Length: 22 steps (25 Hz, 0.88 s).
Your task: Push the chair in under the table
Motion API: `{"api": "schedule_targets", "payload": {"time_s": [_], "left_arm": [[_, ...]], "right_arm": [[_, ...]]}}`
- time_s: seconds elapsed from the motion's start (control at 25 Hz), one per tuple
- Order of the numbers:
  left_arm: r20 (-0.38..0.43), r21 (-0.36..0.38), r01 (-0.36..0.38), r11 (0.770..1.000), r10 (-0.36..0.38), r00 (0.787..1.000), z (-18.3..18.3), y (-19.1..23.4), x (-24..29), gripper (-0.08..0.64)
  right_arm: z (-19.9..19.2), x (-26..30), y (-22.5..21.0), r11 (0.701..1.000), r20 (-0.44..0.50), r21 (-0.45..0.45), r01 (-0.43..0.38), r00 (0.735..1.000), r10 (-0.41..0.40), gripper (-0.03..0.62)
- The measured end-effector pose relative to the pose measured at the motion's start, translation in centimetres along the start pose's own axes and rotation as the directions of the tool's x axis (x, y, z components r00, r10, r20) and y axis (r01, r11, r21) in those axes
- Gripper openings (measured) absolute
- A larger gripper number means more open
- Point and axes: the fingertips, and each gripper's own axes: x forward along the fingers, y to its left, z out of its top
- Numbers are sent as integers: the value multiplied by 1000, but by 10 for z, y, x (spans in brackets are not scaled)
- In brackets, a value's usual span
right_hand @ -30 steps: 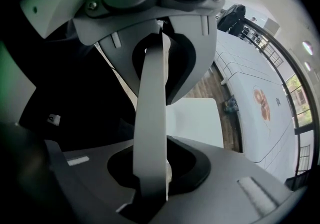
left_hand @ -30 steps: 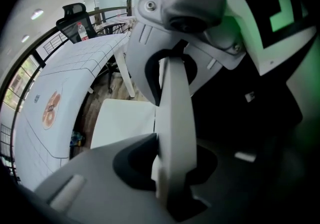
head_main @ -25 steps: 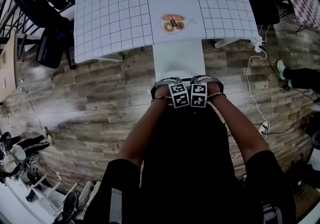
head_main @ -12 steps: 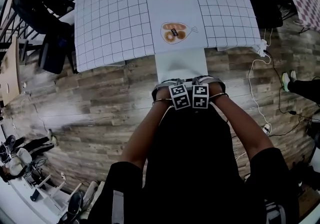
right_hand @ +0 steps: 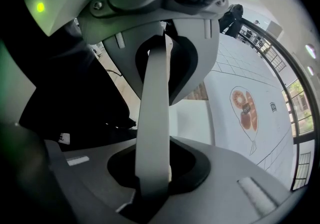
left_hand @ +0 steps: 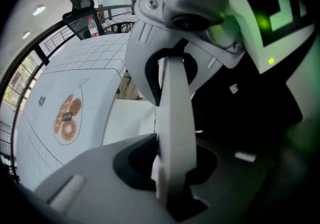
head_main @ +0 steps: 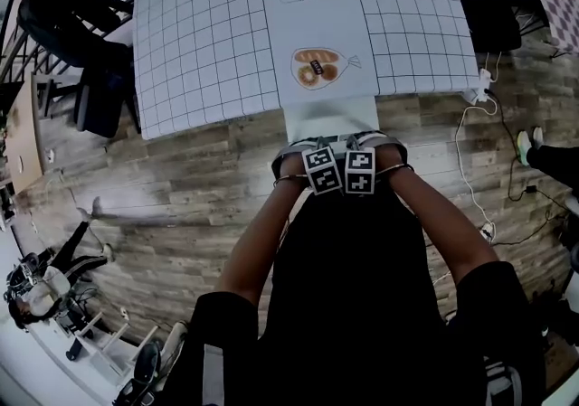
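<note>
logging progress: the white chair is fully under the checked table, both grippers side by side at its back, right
Not fully: the head view shows part of the white chair sticking out past the checked table. The left gripper and right gripper are side by side at its back.

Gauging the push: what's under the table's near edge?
The chair has its seat partly under the table, the rear part sticking out. The seat's front and anything else beneath are hidden by the tabletop.

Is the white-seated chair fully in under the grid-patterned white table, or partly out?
Partly out: a strip of the white-seated chair shows beyond the near edge of the grid-patterned white table.
</note>
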Motion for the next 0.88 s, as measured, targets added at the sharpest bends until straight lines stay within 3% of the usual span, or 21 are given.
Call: {"api": "schedule_targets", "payload": {"time_s": [0.52, 0.88], "left_arm": [[-18, -29, -7, 1000, 6, 1000, 8, 59, 1, 89], [-32, -46, 3, 999, -4, 999, 13, 78, 6, 92]], "right_arm": [[-11, 4, -60, 1000, -5, -29, 4, 1000, -5, 74], [-17, 9, -80, 999, -2, -47, 11, 1000, -11, 74]]}}
